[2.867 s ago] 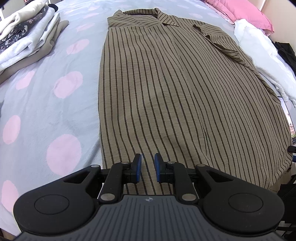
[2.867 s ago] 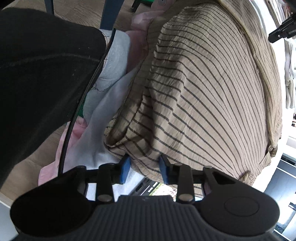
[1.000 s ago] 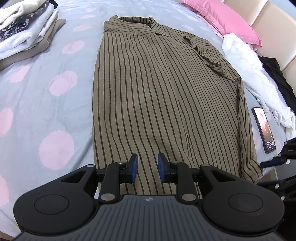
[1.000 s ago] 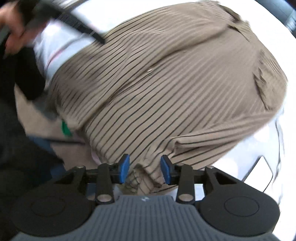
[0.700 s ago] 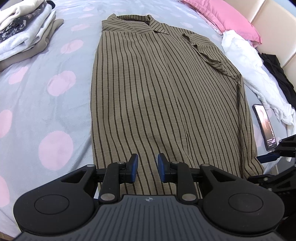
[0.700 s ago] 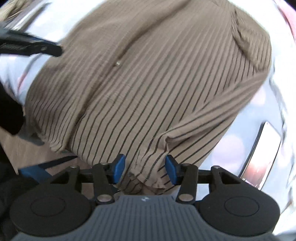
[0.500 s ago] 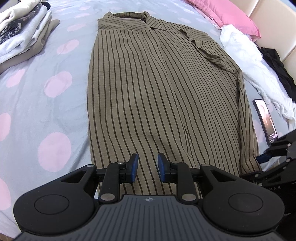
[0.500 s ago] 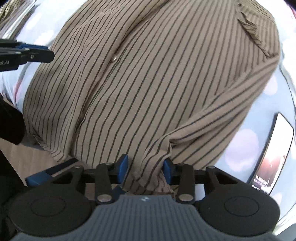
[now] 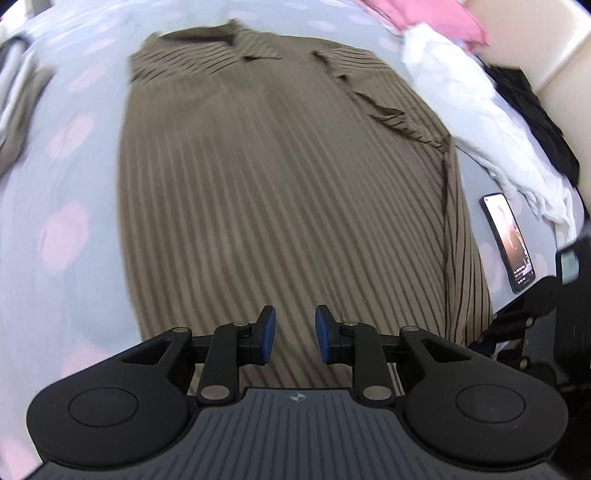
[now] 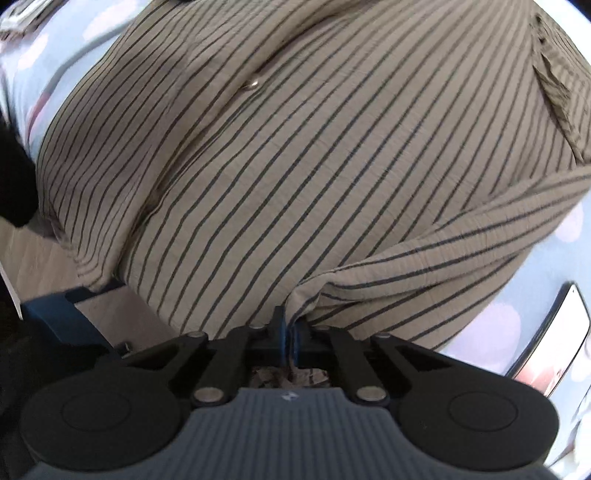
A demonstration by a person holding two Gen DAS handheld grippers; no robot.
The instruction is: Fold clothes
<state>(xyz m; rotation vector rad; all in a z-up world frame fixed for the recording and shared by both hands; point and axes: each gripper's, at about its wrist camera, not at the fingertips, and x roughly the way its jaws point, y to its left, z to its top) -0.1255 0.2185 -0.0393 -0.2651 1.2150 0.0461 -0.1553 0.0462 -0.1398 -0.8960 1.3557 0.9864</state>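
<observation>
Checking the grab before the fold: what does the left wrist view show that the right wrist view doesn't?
Only the left wrist view: the shirt's collar, pink pillow, white garment, black garment, and the left gripper open above the hem, nothing between its pads.

Only the right wrist view: the right gripper, its jaws having just closed, pinching a bunched corner of the striped shirt, plus a shirt button.

Both: the shirt, the phone and the dotted bedsheet.

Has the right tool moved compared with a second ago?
Yes. The right tool has dropped toward the shirt, its hem corner now pinched between just-closed jaws; the phone sits nearer.
</observation>
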